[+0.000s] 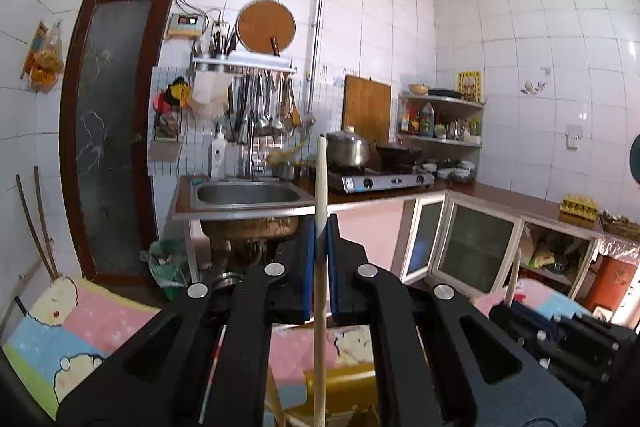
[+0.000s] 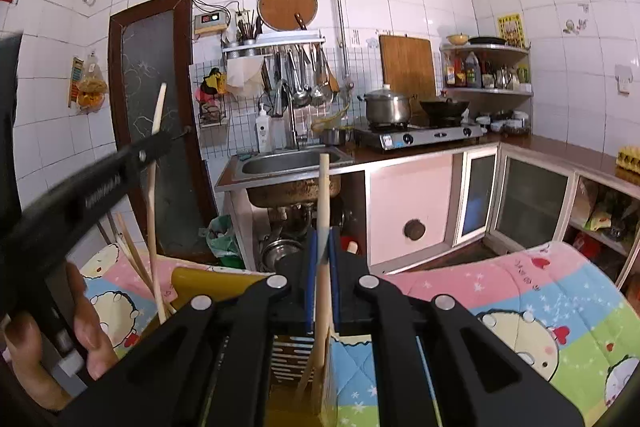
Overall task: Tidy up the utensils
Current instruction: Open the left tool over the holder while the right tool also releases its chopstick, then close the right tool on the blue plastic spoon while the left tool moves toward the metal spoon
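Each black gripper clamps an upright, round, pale wooden chopstick.

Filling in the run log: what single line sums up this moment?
left gripper: shut on chopstick | right gripper: shut on second chopstick | both sticks upright | yellow holder below on quilt

The left gripper sits at lower centre of its own view, blue pads clamped on an upright pale chopstick. In the right wrist view it reaches in from the left edge, and the person's hand grips its handle at lower left, fingers curled. The right gripper fills the lower centre of its frame, jaws likewise closed on a chopstick. It shows at lower right of the left view, probably shut there too.
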Demonstrator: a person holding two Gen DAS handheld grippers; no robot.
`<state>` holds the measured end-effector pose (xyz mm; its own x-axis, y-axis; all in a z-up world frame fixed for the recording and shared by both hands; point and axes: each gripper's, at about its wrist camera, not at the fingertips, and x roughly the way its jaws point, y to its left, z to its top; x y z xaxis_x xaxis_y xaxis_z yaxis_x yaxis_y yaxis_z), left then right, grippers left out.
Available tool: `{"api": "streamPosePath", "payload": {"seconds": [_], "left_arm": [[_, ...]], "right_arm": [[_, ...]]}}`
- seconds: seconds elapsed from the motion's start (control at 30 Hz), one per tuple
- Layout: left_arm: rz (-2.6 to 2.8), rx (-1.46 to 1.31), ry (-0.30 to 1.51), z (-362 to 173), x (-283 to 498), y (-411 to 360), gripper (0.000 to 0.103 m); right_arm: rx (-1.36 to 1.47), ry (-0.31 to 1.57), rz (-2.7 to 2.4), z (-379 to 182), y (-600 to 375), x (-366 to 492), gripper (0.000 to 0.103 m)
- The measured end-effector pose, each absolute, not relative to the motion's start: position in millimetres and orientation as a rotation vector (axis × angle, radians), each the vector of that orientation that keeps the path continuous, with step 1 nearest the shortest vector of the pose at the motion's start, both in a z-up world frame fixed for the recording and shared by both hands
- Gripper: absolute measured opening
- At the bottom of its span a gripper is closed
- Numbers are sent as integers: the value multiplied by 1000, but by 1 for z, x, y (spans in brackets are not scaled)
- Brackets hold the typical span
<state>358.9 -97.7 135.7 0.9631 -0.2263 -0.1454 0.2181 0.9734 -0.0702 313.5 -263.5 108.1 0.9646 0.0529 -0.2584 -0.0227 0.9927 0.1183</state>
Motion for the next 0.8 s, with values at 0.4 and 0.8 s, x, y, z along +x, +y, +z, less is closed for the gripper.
{"api": "streamPosePath", "payload": {"seconds": [0.4, 0.8], "left_arm": [[-148, -16, 240, 131, 315, -63, 65], [-134, -58, 442, 100, 221, -21, 98]], "right_arm": [[155, 340, 2, 113, -268, 298, 30], [72, 442, -14, 91, -270, 202, 62]]}}
